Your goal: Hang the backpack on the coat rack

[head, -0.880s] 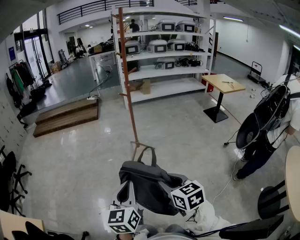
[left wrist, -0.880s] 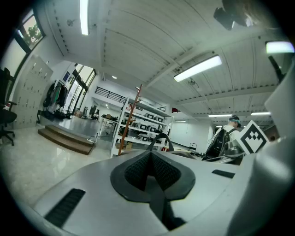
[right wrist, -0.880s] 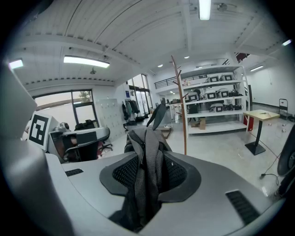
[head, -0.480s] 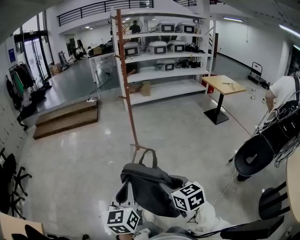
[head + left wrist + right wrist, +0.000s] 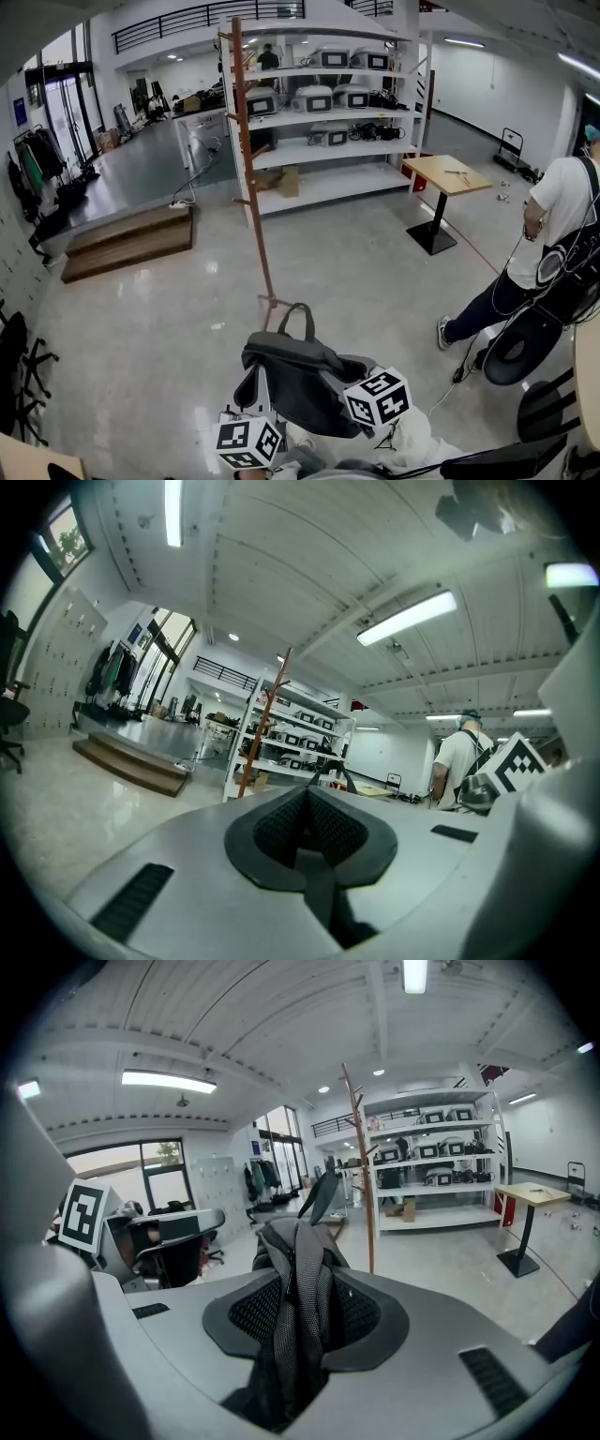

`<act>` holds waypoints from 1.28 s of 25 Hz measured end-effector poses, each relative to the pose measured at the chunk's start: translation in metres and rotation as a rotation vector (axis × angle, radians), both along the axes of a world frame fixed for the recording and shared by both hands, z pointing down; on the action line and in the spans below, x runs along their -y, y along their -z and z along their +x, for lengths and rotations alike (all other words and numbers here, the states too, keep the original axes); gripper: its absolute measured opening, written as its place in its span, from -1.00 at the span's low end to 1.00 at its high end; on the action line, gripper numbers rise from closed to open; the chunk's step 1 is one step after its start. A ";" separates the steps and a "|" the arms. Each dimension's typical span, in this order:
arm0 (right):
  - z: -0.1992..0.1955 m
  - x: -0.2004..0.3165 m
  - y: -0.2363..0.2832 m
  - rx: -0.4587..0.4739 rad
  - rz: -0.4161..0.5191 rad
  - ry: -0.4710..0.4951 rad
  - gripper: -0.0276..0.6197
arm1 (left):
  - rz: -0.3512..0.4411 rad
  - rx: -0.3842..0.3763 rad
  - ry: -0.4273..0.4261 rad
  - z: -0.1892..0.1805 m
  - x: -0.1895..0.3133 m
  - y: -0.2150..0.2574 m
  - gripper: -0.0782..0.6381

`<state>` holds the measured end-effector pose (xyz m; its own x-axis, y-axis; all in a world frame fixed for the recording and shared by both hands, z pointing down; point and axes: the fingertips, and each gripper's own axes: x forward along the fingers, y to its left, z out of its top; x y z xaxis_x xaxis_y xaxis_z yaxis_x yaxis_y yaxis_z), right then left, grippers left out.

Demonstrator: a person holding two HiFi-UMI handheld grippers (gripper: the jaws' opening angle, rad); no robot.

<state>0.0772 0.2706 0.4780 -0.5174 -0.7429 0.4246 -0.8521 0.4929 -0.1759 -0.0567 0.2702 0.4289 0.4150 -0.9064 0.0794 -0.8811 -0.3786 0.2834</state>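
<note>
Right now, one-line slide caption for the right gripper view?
Right tongs clamp the grey backpack by its mesh strap, wooden coat rack standing ahead before white shelving.

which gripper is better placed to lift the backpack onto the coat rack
Right: the right gripper is clamped on a mesh strap of the backpack, with the coat rack ahead. The left gripper holds nothing.
</note>
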 end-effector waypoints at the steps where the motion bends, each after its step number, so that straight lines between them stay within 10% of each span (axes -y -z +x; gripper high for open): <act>1: 0.000 0.005 -0.001 -0.002 0.000 0.001 -0.52 | 0.000 -0.001 -0.001 0.001 0.004 -0.001 -0.78; 32: -0.052 0.220 -0.001 0.007 -0.005 0.051 -0.52 | 0.018 0.023 -0.006 -0.037 0.230 -0.004 -0.78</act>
